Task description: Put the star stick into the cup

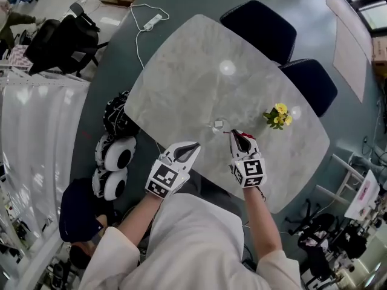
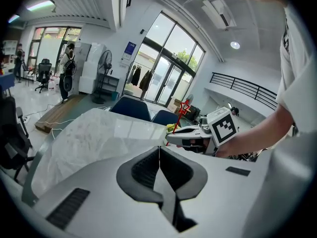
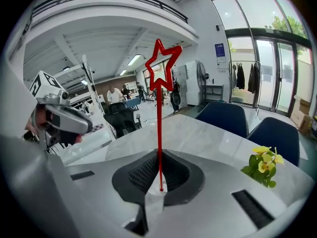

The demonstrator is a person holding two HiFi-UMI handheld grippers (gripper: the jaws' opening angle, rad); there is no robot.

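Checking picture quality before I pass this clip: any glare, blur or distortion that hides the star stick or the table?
Head view: two white glare spots on the table, strong wide-angle bending at the edges. Right gripper view: star stick sharp against a bright room, black corners. Left gripper view: windows bright, slightly washed out.

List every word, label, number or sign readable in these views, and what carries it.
None can be read.
Blue wall sign: print too small to read.
Marker cubes: square patterns only, no letters.
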